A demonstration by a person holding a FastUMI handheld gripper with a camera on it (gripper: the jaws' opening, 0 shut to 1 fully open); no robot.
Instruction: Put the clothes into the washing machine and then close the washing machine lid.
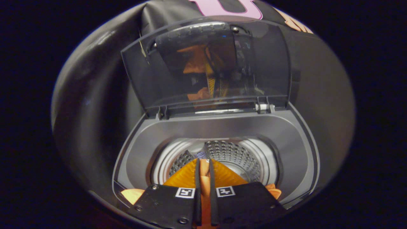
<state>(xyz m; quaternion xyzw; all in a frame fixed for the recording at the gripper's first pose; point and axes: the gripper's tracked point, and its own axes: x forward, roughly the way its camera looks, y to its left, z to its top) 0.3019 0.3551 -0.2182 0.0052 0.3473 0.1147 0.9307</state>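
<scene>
Gripper: my gripper (203, 170) has its two fingers almost closed, with only a thin gap, and both press on a strip of orange cloth (222, 175) that passes between them. I hold it so tight because the fabric is thin and would slip out otherwise.

Where the cloth is: it hangs from my fingers directly over the drum (235, 156) of the washing machine (286, 140). It spreads to both sides of the fingers like a fan, and small parts also show beside the gripper body, left and right.

Long axis of the cloth: the pinched strip runs along my fingers, forward and down toward the drum. The rest of its length is hidden under the gripper, so I cannot tell the full shape.

Drum: just beyond my fingertips, round, with perforated metal wall. What lies on its bottom is covered by the cloth.

Lid: the lid (206, 66) stands open and nearly upright beyond the drum, on its hinges (264, 108) at the far edge of the opening. It is dark and half transparent, and it mirrors the orange cloth. It stays up so the opening is free for loading.

Step, my judgement: the cloth is over the opening, not yet released. Next I should lower it, open the fingers, then bring the lid down.
</scene>
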